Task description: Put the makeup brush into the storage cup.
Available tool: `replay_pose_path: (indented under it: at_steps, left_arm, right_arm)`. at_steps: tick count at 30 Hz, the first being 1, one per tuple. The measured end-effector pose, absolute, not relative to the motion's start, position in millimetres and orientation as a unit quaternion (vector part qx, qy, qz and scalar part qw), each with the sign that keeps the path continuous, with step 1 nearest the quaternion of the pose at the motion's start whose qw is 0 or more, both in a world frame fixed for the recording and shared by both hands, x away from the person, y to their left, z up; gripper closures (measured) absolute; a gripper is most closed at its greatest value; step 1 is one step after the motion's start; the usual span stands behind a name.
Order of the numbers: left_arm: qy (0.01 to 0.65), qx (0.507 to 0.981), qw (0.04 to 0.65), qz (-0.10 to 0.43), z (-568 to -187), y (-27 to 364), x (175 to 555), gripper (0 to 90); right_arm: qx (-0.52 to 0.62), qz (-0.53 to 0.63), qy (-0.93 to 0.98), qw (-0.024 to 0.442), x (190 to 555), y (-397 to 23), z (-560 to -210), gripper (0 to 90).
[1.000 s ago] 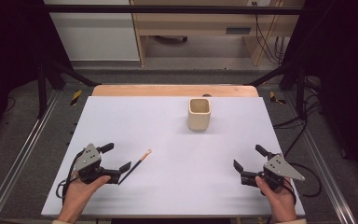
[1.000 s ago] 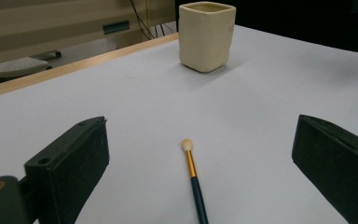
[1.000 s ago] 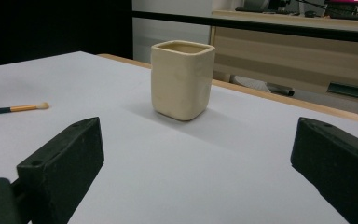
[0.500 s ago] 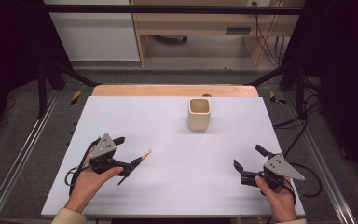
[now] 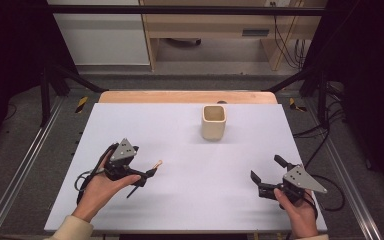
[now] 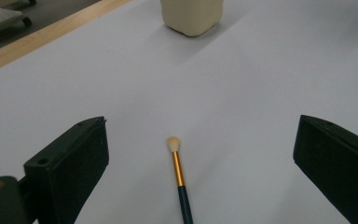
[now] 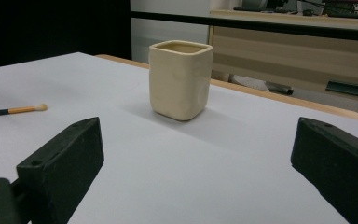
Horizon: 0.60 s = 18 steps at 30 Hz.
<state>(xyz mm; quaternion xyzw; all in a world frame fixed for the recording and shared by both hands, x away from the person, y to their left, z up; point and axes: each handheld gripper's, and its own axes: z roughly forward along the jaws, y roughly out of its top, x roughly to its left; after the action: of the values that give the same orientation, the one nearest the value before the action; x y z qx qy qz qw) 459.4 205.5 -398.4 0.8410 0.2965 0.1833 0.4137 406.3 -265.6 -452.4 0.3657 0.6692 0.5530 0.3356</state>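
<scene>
Brush point(image 6: 180, 179), slender, with a pale tuft, gold ferrule and dark handle, is shown lying flat on the white table point(image 5: 180, 125), in its near-left part, with the tuft directed away from the person's side. The left tool point(image 5: 141, 178) is held low over the handle end, its jaws spread wide; in the left gripper view the brush is seen centred between the two jaws, neither of which is touching it. This straddling placement is judged to be a line-up for a grasp on the handle, the tuft being left free ahead of the jaws. The cream square-sided cup point(image 5: 214, 122) is set upright near the far middle of the table, well apart from the brush, and its open mouth is turned upward; it is judged the likely receptacle, since nothing else is stood on the surface. The right tool point(image 5: 267, 176) is rested near the near-right edge of the table, its jaws likewise apart and nothing held between them; in the right gripper view it is aimed toward the cup, with the brush visible at the far left. Its position is judged to be one of waiting, kept out of the left hand's path. The grasp itself is not yet made
</scene>
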Motion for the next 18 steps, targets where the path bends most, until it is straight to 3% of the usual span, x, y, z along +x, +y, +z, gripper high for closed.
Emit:
replay_pose_path:
  at_steps: [18]
  left_arm:
    - [0.297, 0.879, 0.337, 0.162, -395, 185, 471, 3.6]
  right_arm:
    - [0.367, 0.553, 0.668, 0.336, 407, -266, -453, 2.9]
